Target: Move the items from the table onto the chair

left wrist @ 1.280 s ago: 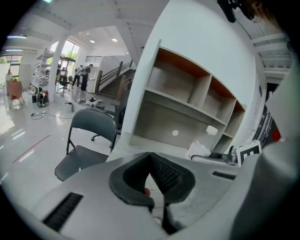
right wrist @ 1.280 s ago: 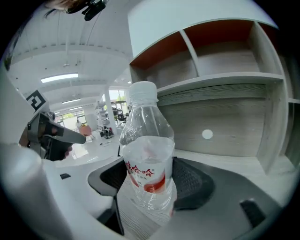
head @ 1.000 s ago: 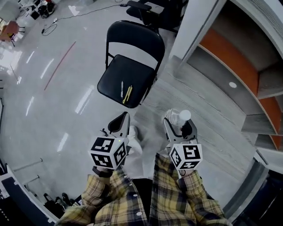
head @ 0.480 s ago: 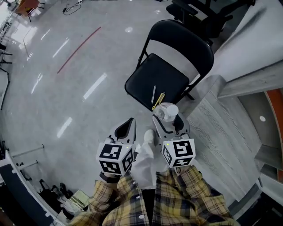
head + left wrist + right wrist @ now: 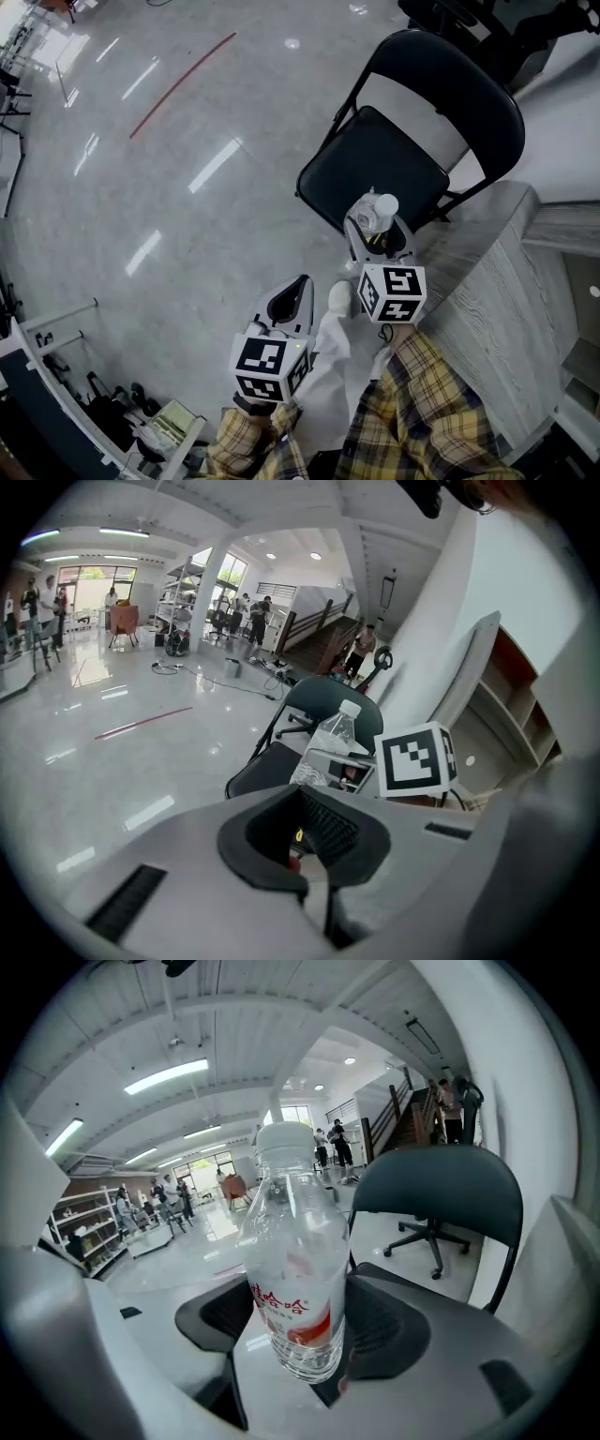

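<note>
Two grippers in head view, both mine. My left gripper (image 5: pixel 298 286) sits at lower centre over the glossy floor (image 5: pixel 169 206), jaws clenched together with nothing between them; its own view shows the pads (image 5: pixel 349 832) meeting. My right gripper (image 5: pixel 378 230) is just right of centre, grasping a clear plastic bottle (image 5: pixel 379 210) with a white cap and red label. In the right gripper view the bottle (image 5: pixel 292 1269) stands upright mid-frame, pads pressing on its lower body from both sides. The black folding chair (image 5: pixel 375 159) fills the upper right of the head view. The bottle overlaps the seat's near edge there; I can't tell if it touches the seat. The left gripper view shows the bottle (image 5: pixel 333 738) and the right gripper's marker cube (image 5: pixel 417 758) in front of the chair (image 5: pixel 267 766). Plaid sleeves (image 5: pixel 422 412) show at the bottom.
</note>
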### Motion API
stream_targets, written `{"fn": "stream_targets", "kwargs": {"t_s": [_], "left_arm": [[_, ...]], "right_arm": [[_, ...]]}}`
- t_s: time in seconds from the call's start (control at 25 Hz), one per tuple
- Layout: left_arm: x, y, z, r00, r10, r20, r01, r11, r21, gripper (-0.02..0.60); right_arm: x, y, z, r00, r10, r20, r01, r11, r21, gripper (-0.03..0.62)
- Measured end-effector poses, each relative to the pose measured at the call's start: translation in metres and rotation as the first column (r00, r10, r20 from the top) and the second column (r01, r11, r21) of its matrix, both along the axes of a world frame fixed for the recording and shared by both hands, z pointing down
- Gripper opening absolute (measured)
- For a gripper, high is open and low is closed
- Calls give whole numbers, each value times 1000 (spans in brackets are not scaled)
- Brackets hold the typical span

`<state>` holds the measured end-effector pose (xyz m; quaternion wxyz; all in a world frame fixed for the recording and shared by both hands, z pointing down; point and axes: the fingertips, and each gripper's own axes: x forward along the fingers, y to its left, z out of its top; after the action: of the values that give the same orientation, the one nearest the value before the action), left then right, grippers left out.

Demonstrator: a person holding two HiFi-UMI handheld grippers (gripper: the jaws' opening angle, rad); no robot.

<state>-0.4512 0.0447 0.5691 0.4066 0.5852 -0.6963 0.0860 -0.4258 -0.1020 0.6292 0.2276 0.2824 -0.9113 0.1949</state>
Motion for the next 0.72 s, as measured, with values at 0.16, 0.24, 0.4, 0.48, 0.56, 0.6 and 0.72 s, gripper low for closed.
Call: {"fn": "stream_targets", "kwargs": {"t_s": [0.16,0.24,0.4,0.48,0.56,0.6,0.72], "left_arm": [[-13,3,36,1000,-22,-18,22,999,-27,5],[-17,5,50,999,-28,-21,27,999,-39,5],[-18,15,80,999,-23,-27,21,997,-77,5],[-14,23,98,998,-37,-47,32,994,-104,5],[-11,28,110,996,-52,-67,44,992,-117,5],[-10,29,114,996,-57,-73,48,992,-118,5],[-6,26,117,994,-65,-85,56,992,-109,5]], "right_arm": [[-13,-28,57,995,97,-14,-97,995,-10,311],[-19,-41,81,991,133,-18,-133,991,-6,311],[-27,-58,123,986,165,-33,-165,986,7,311],[-28,-63,142,984,173,-41,-172,985,12,311],[-29,-64,158,984,172,-47,-171,985,17,311],[-30,-63,164,984,170,-49,-169,985,14,311],[-27,-58,179,983,173,-55,-173,985,-1,311]]}}
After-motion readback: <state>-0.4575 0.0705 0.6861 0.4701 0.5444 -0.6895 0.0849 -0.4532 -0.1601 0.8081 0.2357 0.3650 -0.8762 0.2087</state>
